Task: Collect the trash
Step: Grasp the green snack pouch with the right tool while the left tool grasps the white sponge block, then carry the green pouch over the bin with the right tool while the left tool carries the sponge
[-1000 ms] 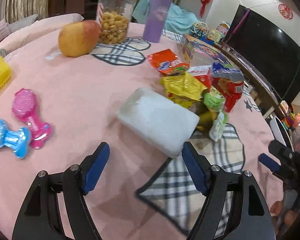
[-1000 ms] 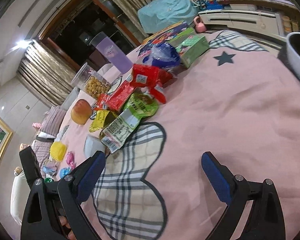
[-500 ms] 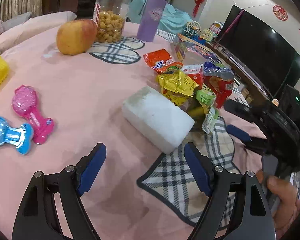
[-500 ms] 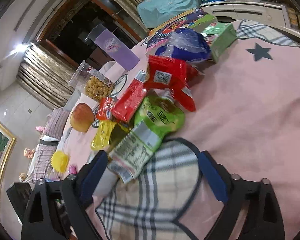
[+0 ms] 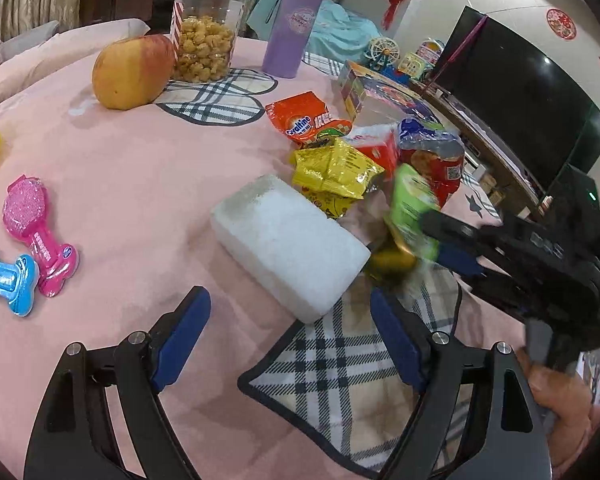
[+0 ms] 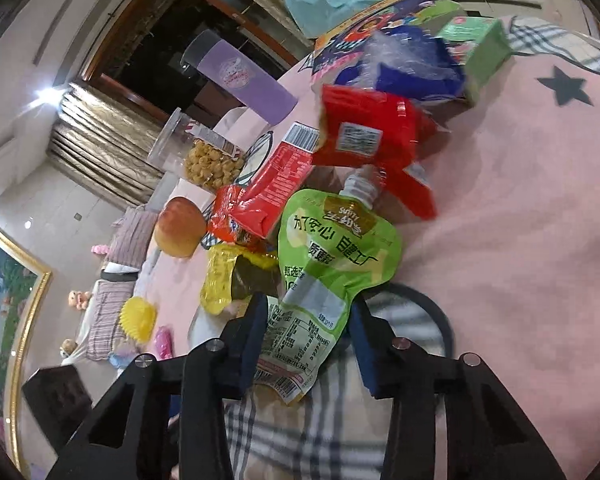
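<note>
A pile of snack wrappers lies on the pink tablecloth [image 5: 139,184]: a green spouted pouch [image 6: 332,248], red packets [image 6: 364,132], a yellow wrapper [image 5: 336,168] and an orange packet [image 5: 300,120]. My right gripper [image 6: 308,312] is closing, with the lower end of the green pouch between its blue pads and touching them. In the left wrist view the green pouch [image 5: 412,204] stands tipped up and blurred at the right gripper [image 5: 444,240]. My left gripper [image 5: 287,308] is open at the near end of a white foam block [image 5: 287,240], with nothing held.
An apple [image 5: 131,72], a popcorn jar [image 5: 207,36] and a purple tumbler [image 5: 291,28] stand at the back. Pink [image 5: 35,224] and blue [image 5: 3,276] toys lie at the left. A colourful box [image 5: 380,96] sits behind the pile. A hand [image 5: 556,392] holds the right gripper.
The right gripper came in to the wrapper pile and its jaws narrowed around the green pouch, which tipped up from lying flat. The left gripper barely moved.
</note>
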The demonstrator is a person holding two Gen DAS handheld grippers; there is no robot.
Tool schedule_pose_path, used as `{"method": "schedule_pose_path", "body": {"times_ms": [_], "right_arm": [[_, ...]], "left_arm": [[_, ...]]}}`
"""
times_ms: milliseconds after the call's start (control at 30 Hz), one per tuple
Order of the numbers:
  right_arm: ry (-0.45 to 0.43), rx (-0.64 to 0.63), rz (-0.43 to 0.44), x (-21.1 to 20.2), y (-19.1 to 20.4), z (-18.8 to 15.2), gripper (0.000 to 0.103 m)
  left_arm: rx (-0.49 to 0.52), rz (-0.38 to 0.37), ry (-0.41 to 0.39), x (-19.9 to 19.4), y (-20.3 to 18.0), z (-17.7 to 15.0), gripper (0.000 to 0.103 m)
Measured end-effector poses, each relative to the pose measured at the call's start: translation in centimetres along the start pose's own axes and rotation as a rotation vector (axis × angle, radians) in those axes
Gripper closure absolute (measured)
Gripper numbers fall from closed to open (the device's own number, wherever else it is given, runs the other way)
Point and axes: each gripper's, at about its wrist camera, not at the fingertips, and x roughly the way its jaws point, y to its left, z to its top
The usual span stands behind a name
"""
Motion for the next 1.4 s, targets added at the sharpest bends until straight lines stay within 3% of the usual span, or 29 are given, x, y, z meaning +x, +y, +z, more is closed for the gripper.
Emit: {"method": "schedule_pose_path", "body": {"times_ms": [167,267,300,333,400,467,500,600,700,800,833,1000,1133,1300,1400], "right_arm": [[-0.007,0.003,-0.012,-4.4,-1.9,-0.5,0.064],[-0.022,0.003,-0.042,-7.6,-3.5,-0.8,0.071],[-0.026,0.008,-0.058,-8.3,-3.8,-0.7,0.074],[-0.027,0.003,-0.085,-9.1,-4.2,-0.7,0.087],[-0.021,-0.016,-0.139,-9.8,-4.9,-0.8,0.090],[-0.015,-0.012,-0.174,-10.1,-5.5,-1.2,0.085],[-0.012,-0.003,-0.173,-10.1,-5.7,-1.5,0.082],[-0.031,-0.009,-0.157,-10.2,-5.4,-2.0,0.062],[-0.055,-0.030,-0.149,-10.0,-4.3,-2.3,0.057],[-0.044,-0.061,-0.200,-8.5,-3.3,-2.3,0.044],[-0.040,-0.059,-0.201,-8.1,-3.2,-2.4,0.043],[-0.040,0.015,-0.110,-7.8,-3.6,-2.5,0.043],[-0.078,0.050,-0.078,-8.5,-3.7,-2.6,0.031],[-0.052,0.016,-0.152,-6.7,-3.7,-2.7,0.035],[-0.049,-0.017,-0.189,-6.6,-3.4,-2.8,0.062]], "left_arm": [[-0.018,-0.003,0.004,0.4,-0.3,0.6,0.019],[-0.014,0.016,0.000,1.1,-1.2,1.1,0.017],[-0.011,0.026,0.003,1.3,-1.5,1.1,0.017],[-0.010,0.041,0.005,1.7,-1.7,1.2,0.017],[-0.011,0.085,-0.008,2.2,-2.0,1.2,0.017],[-0.003,0.099,-0.011,2.6,-2.0,1.2,0.023],[-0.001,0.097,-0.014,2.6,-1.9,1.0,0.035],[0.006,0.069,-0.024,2.1,-1.5,0.8,0.038],[0.024,0.046,-0.022,1.4,-1.5,0.4,0.040],[0.038,0.005,-0.018,0.5,-2.0,-0.4,0.040],[0.051,-0.007,-0.016,0.2,-2.3,-0.7,0.040],[0.080,-0.045,-0.007,-0.7,-3.2,-1.7,0.040],[0.084,-0.057,-0.011,-1.1,-3.5,-1.8,0.040],[0.110,-0.079,-0.007,-1.4,-4.6,-2.2,0.040],[0.135,-0.093,-0.006,-1.6,-5.5,-2.5,0.040]]}}
